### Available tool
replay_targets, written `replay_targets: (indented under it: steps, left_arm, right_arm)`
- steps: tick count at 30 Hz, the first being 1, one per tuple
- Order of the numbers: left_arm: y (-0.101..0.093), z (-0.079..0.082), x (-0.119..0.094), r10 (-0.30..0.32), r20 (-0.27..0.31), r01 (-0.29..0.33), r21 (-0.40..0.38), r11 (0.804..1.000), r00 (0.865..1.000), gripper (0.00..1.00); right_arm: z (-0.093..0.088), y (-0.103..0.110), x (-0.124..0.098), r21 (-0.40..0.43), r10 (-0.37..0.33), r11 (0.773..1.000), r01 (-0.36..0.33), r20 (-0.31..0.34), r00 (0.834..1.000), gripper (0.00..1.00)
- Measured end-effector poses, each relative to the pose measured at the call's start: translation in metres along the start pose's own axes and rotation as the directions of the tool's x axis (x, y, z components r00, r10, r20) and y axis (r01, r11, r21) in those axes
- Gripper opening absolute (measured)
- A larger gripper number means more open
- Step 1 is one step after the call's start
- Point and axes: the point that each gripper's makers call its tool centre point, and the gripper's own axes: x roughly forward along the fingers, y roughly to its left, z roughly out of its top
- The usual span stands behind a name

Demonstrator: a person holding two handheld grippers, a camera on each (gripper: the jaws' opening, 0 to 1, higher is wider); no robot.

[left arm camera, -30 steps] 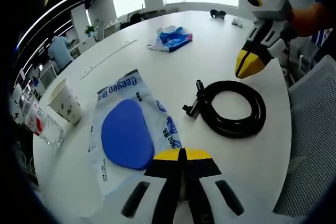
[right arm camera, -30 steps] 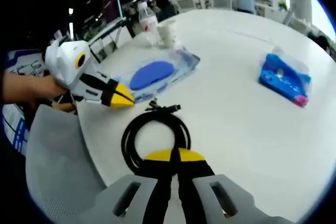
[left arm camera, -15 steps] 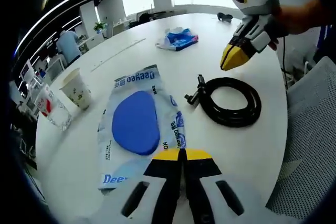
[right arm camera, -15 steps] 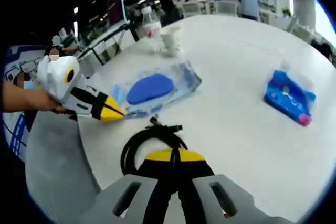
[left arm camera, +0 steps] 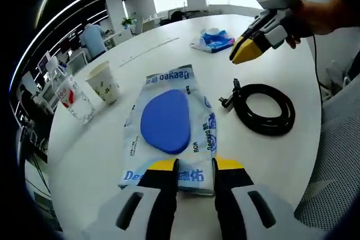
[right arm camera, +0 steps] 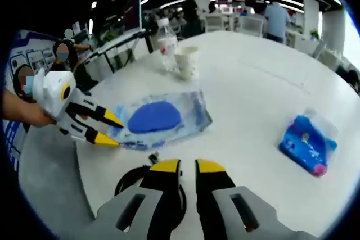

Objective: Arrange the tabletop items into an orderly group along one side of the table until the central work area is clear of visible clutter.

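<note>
A clear package with a blue pad (left arm camera: 167, 121) lies in the middle of the white round table (left arm camera: 264, 161). My left gripper (left arm camera: 196, 167) is open, and the package's near edge sits between its jaws. A coiled black cable (left arm camera: 264, 112) rests to the right of the package. My right gripper (left arm camera: 244, 54) hovers above and beyond the cable. In the right gripper view that gripper (right arm camera: 187, 167) is open by a narrow gap, with the cable (right arm camera: 126, 186) partly hidden behind its jaws. The left gripper (right arm camera: 108, 129) stands open at the package (right arm camera: 157, 119).
A paper cup (left arm camera: 104, 82) and a water bottle (left arm camera: 73, 96) stand at the table's left side. A blue tissue pack (left arm camera: 216, 39) lies farther back, also visible as the tissue pack (right arm camera: 309, 144). A grey mesh chair (left arm camera: 337, 155) borders the near table edge.
Both grippers have opened from shut. The left view has drawn back so the package's near edge now lies between its jaws. The right gripper has risen away from the cable.
</note>
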Motion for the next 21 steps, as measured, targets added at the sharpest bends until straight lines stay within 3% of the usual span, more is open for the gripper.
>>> replay_targets:
  steps: [12,21]
  left_arm:
    - [0.024,-0.01,-0.012,0.125,-0.017,-0.125,0.006,0.992,0.992,0.32]
    - [0.048,-0.022,-0.021,0.195,-0.056,-0.193,0.031,0.981,0.979,0.26]
  right_arm:
    - [0.009,-0.002,0.015,-0.052,0.021,0.998,-0.022,-0.008,1.0,0.12]
    - [0.014,-0.001,0.023,-0.057,0.033,0.998,-0.034,-0.011,0.999,0.12]
